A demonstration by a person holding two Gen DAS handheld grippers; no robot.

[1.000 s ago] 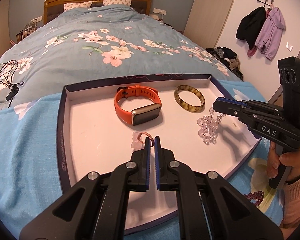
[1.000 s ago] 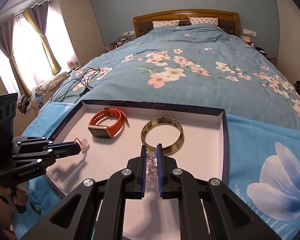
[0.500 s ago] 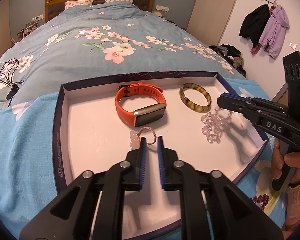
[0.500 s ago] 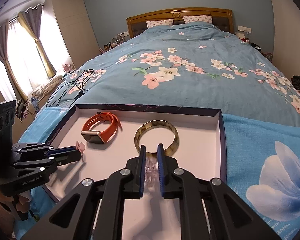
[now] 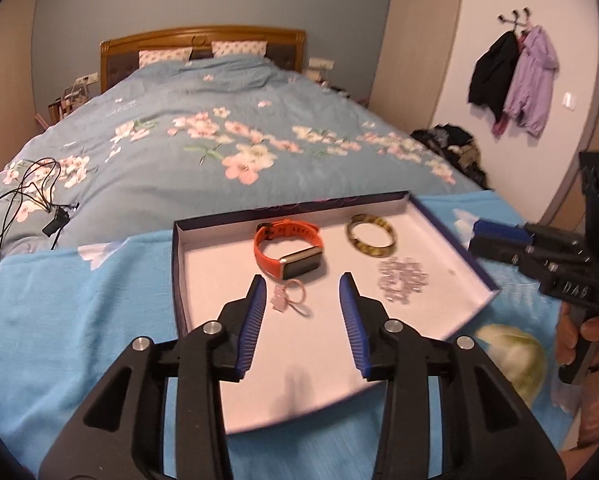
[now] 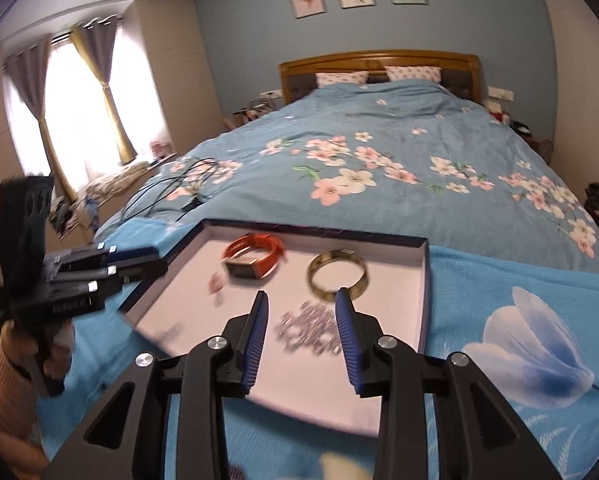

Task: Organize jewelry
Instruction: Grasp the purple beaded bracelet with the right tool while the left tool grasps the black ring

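Left gripper point(image 5: 302, 285): fingers spread wide, holding nothing, raised above the near part of the tray point(image 5: 455, 236). Seen between its fingers, at 12 o'clock just past the tips, the small pink ring point(image 5: 289, 295) lies on the white tray floor.

Right gripper point(image 6: 299, 304): fingers likewise spread wide and empty. The clear bead bracelet point(image 6: 309, 326) lies in the tray between them, blurred. In the left view it sits at 1 o'clock point(image 5: 402, 279), well apart from the ring.

Further in, the orange smartwatch point(image 5: 289, 252) lies on its side at 12 o'clock, just beyond the ring. The amber bangle point(image 5: 372, 236) lies flat at 1 o'clock, near the tray's far right corner.

The tray is dark-rimmed and rests on a light blue blanket point(image 5: 59, 320). Nothing stands between either gripper and the pieces below.

Beyond the tray: floral duvet point(image 5: 219, 140); black cables point(image 5: 27, 196) at 10 o'clock; wooden headboard point(image 5: 203, 46) at 12 o'clock; jackets point(image 5: 511, 80) hanging on the wall at 2 o'clock.
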